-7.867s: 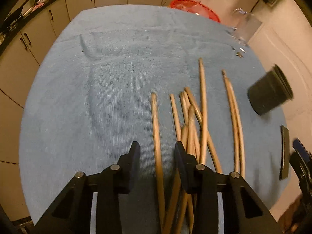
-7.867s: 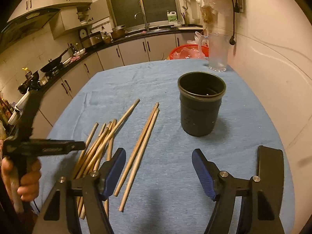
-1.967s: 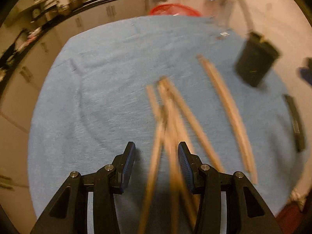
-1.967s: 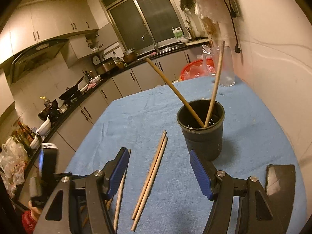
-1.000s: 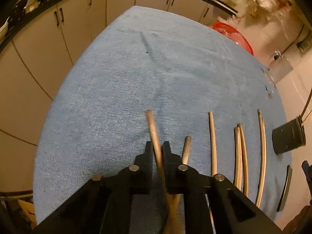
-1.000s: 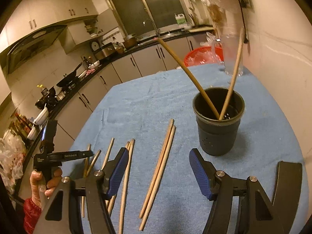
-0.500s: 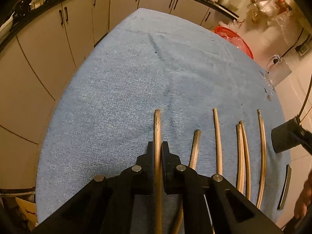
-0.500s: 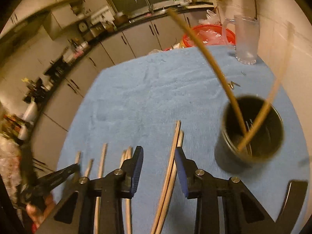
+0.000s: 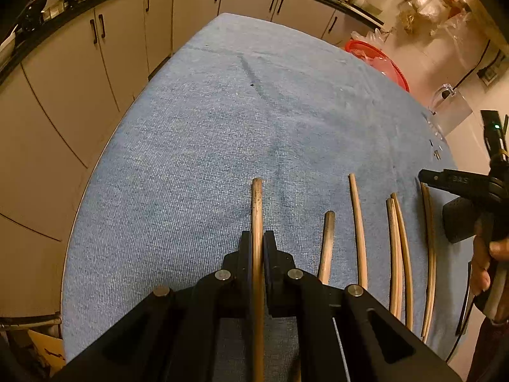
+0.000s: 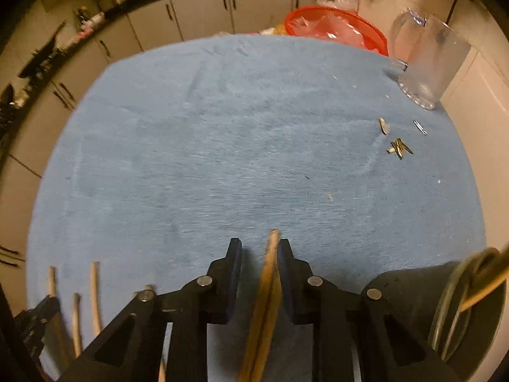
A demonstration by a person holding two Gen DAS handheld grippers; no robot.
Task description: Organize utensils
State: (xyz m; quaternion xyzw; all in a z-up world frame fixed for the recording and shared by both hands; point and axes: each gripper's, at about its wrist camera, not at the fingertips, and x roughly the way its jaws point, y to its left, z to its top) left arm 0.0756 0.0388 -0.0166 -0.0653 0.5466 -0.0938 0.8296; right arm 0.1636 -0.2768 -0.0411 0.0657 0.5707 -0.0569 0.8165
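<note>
Two pale wooden chopsticks side by side between right claw jaws.

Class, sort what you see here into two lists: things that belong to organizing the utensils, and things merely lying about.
Belongs to the job:
- wooden chopsticks
- black holder cup
- left gripper
- right gripper

Lying about:
- glass pitcher
- red basket
- small scattered bits
</note>
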